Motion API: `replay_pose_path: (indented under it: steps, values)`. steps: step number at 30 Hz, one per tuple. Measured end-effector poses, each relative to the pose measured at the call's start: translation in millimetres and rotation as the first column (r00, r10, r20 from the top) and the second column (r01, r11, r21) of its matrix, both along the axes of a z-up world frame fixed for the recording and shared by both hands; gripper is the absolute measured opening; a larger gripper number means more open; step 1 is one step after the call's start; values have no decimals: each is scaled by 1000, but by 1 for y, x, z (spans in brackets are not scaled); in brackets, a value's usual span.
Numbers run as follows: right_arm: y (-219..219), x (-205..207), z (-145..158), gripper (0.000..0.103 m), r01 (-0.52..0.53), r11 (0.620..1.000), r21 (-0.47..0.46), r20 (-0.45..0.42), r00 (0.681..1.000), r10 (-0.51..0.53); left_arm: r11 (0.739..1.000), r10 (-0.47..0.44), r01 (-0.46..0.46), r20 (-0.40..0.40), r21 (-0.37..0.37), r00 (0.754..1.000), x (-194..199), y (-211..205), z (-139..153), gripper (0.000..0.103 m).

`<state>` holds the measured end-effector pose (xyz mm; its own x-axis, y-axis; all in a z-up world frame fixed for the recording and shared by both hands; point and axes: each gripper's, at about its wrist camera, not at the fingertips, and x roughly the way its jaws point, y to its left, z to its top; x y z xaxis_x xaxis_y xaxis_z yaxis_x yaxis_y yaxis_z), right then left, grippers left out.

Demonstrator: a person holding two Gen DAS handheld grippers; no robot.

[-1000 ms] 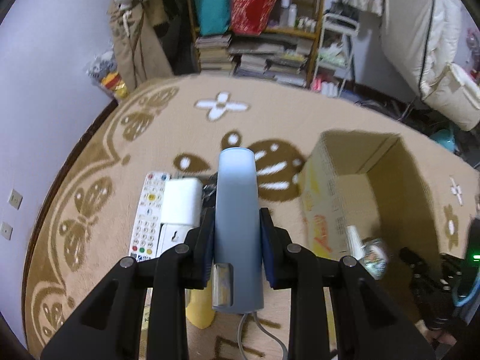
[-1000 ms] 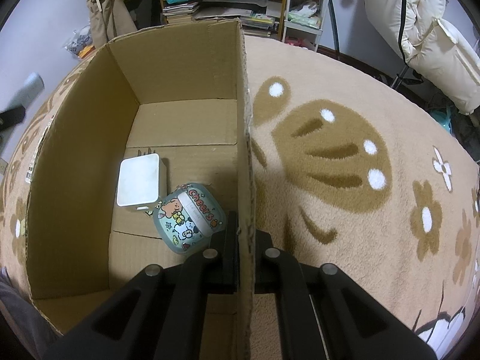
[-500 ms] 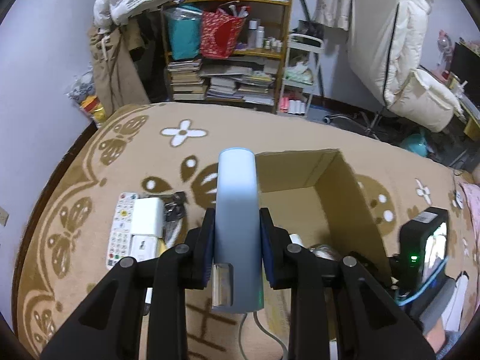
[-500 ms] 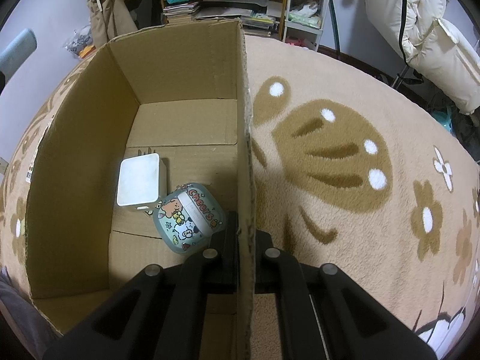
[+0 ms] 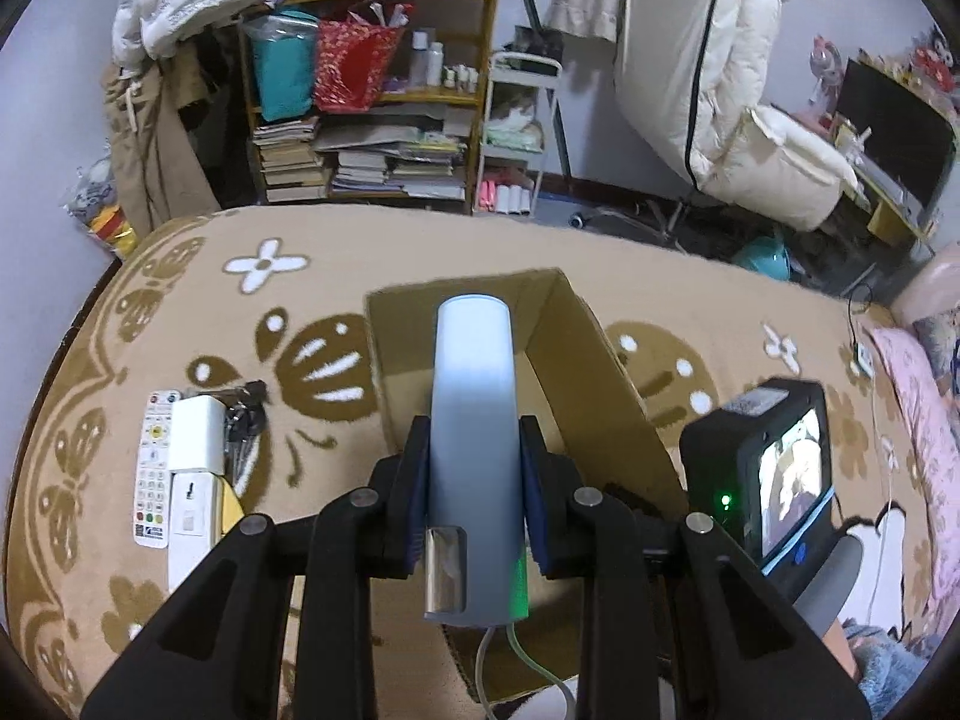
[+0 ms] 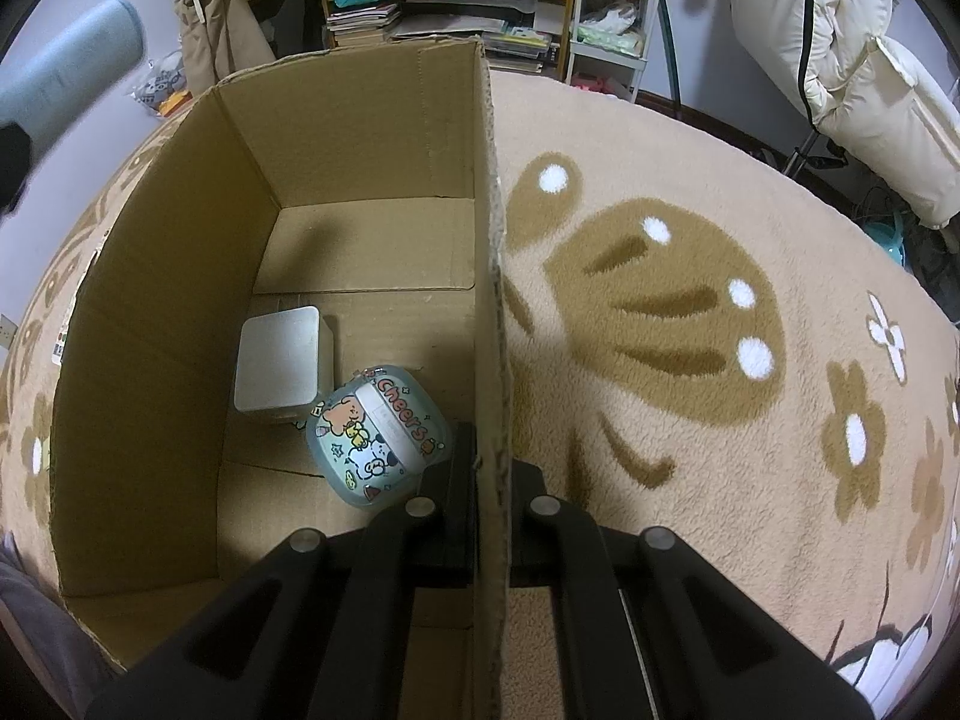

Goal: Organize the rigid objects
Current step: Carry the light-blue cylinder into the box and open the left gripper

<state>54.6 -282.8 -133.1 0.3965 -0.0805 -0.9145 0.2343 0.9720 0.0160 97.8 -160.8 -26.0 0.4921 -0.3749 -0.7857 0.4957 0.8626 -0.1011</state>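
Observation:
My left gripper is shut on a pale blue cylinder with a cord at its rear, held above the open cardboard box. The same cylinder shows at the upper left of the right wrist view, above the box's left wall. My right gripper is shut on the box's right wall. Inside the box lie a white square device and a pale green cartoon-printed case.
On the carpet left of the box lie a white remote, a white adapter, a white flat box and dark keys. A bookshelf, a white cart and bedding stand beyond the carpet.
My left gripper has carried the blue cylinder up and to the right, from over the items on the carpet to above the box. The right gripper has stayed on the box wall.

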Motion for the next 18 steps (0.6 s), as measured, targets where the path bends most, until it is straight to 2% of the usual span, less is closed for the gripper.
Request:
replay_pose_path:
  steps: [18]
  values:
    - [1,0,-1,5,-2,1000,2,0,1000,2,985,3,5,-45,170,999,7,-24,-49,26]
